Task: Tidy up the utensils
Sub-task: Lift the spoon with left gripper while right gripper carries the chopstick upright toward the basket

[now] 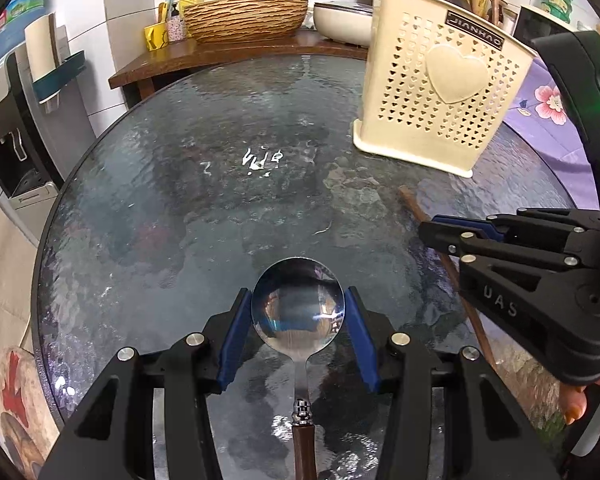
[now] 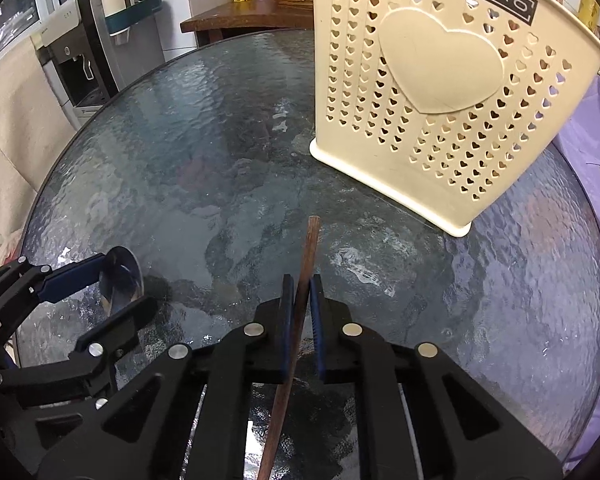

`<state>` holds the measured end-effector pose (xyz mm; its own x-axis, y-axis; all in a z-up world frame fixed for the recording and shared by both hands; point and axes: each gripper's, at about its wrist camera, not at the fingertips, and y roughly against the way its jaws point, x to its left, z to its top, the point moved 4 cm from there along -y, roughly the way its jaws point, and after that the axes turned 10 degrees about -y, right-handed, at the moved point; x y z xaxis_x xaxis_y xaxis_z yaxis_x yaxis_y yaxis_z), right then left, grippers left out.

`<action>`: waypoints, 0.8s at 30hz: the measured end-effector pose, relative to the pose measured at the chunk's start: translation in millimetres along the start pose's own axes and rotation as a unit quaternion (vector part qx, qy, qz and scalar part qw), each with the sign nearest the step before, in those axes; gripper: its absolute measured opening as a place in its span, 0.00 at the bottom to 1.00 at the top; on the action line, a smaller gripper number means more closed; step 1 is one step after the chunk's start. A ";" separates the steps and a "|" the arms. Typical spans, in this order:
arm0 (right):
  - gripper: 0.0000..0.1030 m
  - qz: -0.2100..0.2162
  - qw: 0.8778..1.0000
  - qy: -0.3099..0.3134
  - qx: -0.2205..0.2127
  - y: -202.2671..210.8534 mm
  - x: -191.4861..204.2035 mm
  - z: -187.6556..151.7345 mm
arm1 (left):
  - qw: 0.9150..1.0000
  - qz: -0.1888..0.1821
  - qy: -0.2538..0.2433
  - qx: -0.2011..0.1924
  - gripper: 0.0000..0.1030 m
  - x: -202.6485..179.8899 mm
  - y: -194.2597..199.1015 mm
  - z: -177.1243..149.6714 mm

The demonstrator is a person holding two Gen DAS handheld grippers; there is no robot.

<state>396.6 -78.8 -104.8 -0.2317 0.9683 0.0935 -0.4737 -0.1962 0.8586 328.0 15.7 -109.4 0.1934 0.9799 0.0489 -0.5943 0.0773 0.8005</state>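
Brown chopstick's (image 2: 306, 264) lower end cut off

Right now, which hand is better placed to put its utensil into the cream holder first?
Right. The right claw is shut on the chopstick, whose tip already points toward the holder just ahead. The left claw grips the spoon farther from the holder, and the right claw lies between them.

Home kitchen — tiled wall (image 1: 132, 8), water dispenser (image 1: 8, 140), rice cooker (image 1: 340, 20), utensil holder (image 1: 440, 88)

Round textured glass table (image 1: 188, 200), woven basket (image 1: 246, 16) on wooden shelf (image 1: 220, 54), water dispenser (image 1: 8, 132), purple floral cloth (image 1: 548, 116)
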 end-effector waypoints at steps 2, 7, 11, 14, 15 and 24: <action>0.08 0.003 1.000 -0.002 -0.002 1.2 -1.7 -1.6 | 1.000 0.000 -0.005 -0.001 0.45 -3.4 -0.4 0.8; 0.07 0.010 1.000 -0.008 -0.016 8.5 -9.3 -5.1 | 1.000 -0.012 -0.005 -0.005 0.45 -7.6 -0.5 2.8; 0.07 0.020 0.999 -0.017 -0.025 18.2 -18.0 -6.0 | 1.000 -0.013 -0.010 -0.012 0.45 -11.6 1.9 6.5; 0.07 0.027 0.999 -0.025 -0.032 25.4 -22.5 -5.3 | 1.000 -0.014 -0.010 -0.019 0.45 -14.4 5.1 8.0; 0.07 0.037 0.998 -0.029 -0.035 29.8 -24.6 -5.4 | 1.000 -0.014 -0.012 -0.022 0.45 -15.0 6.7 8.8; 0.07 0.087 0.992 -0.054 -0.078 74.4 -37.3 -8.8 | 0.999 -0.018 -0.013 -0.044 0.45 -15.7 21.0 16.9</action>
<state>362.5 -130.9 -48.9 -0.2321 0.9272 0.2940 -0.5626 -0.3746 0.7370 325.7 -1.2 -83.3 0.2356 0.9712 0.0366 -0.6518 0.1300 0.7471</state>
